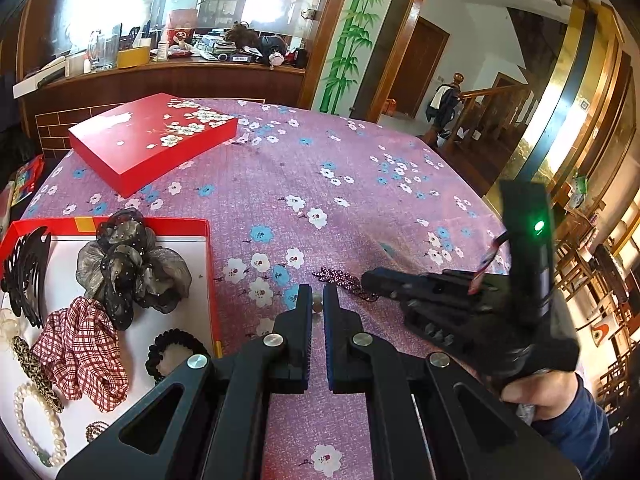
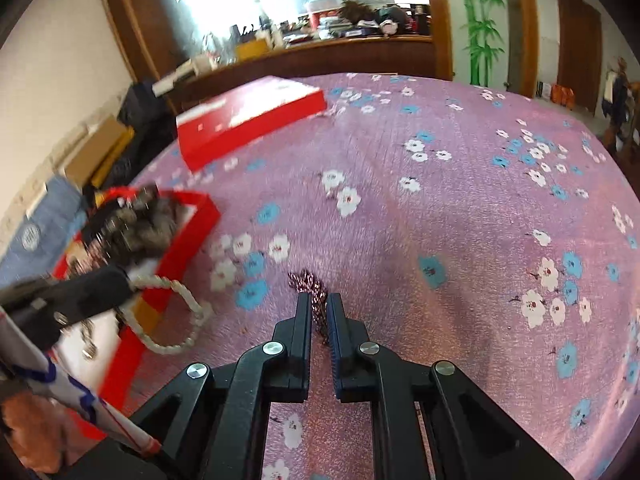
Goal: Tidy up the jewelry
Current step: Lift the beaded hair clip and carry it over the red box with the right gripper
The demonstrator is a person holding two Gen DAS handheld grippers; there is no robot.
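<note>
Floral tablecloth (image 2: 440, 240), sparkly purple hairpiece (image 2: 310, 284)

Floral pink tablecloth (image 1: 360, 200); cluttered wood counter (image 1: 192, 68), bamboo mural (image 1: 352, 32), maybe stairs bkgd.

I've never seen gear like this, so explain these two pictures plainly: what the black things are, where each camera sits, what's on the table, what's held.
There is no robot. A person holds a two-fingered tool in each hand, each with a camera looking along its fingers. One picture is from the left tool, the other from the right tool. On the flowered tablecloth lie a red lid and an open red box of hair ties and pearls. The left tool pinches a pearl strand; the right tool pinches a purple beaded piece.
</note>
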